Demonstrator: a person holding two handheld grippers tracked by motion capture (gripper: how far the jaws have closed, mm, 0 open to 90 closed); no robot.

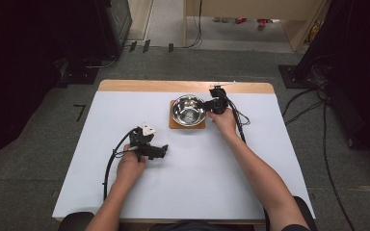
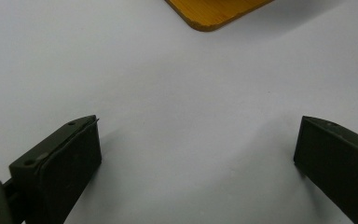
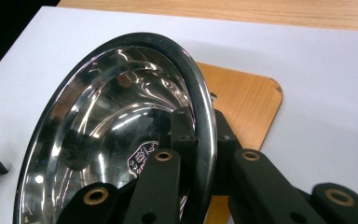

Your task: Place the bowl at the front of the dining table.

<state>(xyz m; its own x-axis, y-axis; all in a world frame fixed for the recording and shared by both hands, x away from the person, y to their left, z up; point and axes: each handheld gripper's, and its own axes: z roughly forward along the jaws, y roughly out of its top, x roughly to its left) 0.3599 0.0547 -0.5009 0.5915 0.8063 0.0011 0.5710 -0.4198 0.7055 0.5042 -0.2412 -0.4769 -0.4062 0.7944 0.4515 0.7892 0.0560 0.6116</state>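
Observation:
A shiny steel bowl (image 1: 188, 110) sits on a square wooden board (image 1: 173, 124) at the back middle of the white table. My right gripper (image 1: 210, 107) is shut on the bowl's right rim. In the right gripper view one jaw is inside the steel bowl (image 3: 107, 135), the other outside, pinching the rim above the wooden board (image 3: 247, 107). My left gripper (image 1: 163, 151) rests low over the table at front left, apart from the bowl. In the left gripper view, the left gripper (image 2: 196, 154) is open with bare white surface between its jaws; a corner of the wooden board (image 2: 214, 11) shows at the top.
The white table top (image 1: 221, 168) has a wooden strip (image 1: 139, 85) along its far edge. Cables trail from both grippers across the table. Dark equipment stands on the floor at left and right, beyond the table.

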